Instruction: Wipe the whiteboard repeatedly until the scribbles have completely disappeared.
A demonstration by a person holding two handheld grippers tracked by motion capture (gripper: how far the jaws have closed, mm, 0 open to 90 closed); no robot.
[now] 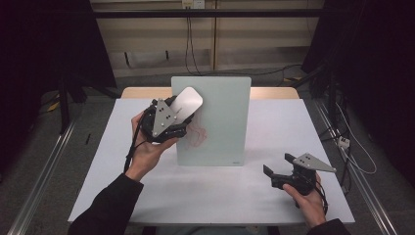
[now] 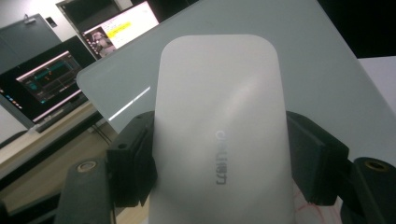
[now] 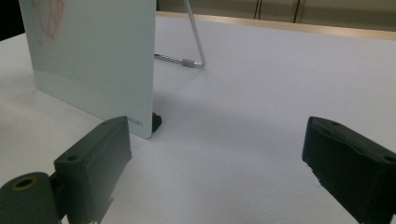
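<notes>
Whiteboard eraser (image 1: 187, 100), white and rounded, sits clamped in the left gripper (image 1: 171, 117), pressed against the upright glass drawing board (image 1: 220, 122) over red scribbles (image 1: 198, 134), mid-desk; right gripper (image 1: 279, 172) rests near the desk's (image 1: 220, 196) right front corner, jaws wide, empty

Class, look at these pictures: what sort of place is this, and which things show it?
Probably a lab recording room: lit computer monitors beside the white table, cables on the back wall, and an upright pale glass drawing board.
</notes>
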